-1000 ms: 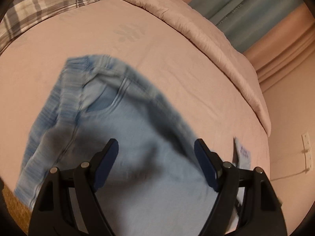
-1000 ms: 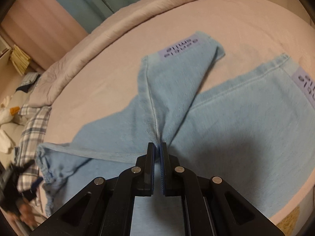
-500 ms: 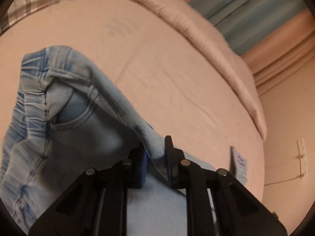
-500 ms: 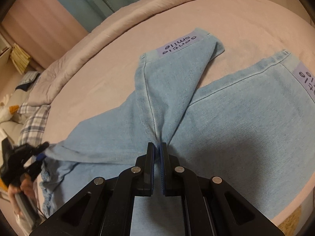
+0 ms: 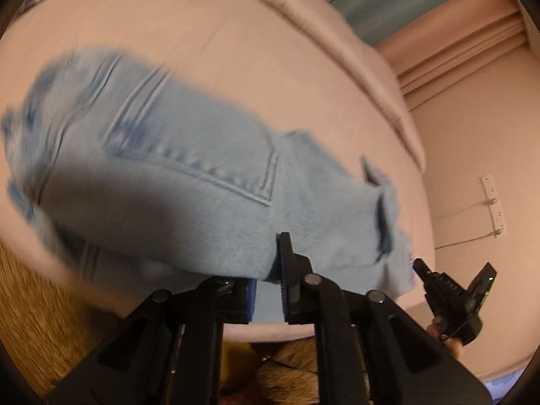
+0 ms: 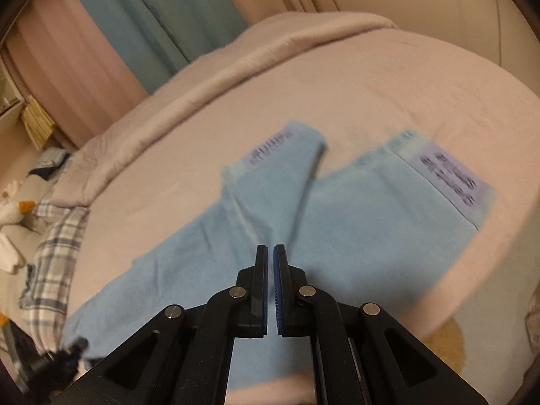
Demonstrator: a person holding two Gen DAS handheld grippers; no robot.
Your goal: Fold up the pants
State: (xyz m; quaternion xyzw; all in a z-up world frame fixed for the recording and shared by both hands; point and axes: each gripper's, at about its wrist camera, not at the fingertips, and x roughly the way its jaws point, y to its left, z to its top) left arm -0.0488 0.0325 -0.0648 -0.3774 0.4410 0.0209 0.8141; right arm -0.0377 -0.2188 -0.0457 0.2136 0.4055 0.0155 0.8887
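Observation:
Light blue denim pants (image 5: 189, 182) lie on the pink bed, back pocket up, blurred by motion. My left gripper (image 5: 270, 263) is shut on their near edge, with cloth between the fingers. In the right wrist view the pants (image 6: 371, 222) spread out with both legs pointing away and purple labels at the cuffs. My right gripper (image 6: 270, 253) is shut on the fabric at the crotch, where the legs meet. The right gripper (image 5: 449, 293) also shows low right in the left wrist view, and the left gripper (image 6: 57, 357) low left in the right wrist view.
The pink bed sheet (image 5: 236, 50) carries a rolled pink duvet (image 6: 236, 64) along its far side. A plaid pillow (image 6: 50, 253) and soft toys (image 6: 13, 209) lie at the left. Curtains (image 6: 175, 10) hang behind. A brown rug (image 5: 27, 303) covers the floor by the bed edge.
My left gripper shut on the pants' waist side and carried it over toward the near edge, turning the back pocket up. My right gripper stayed shut and pulled back.

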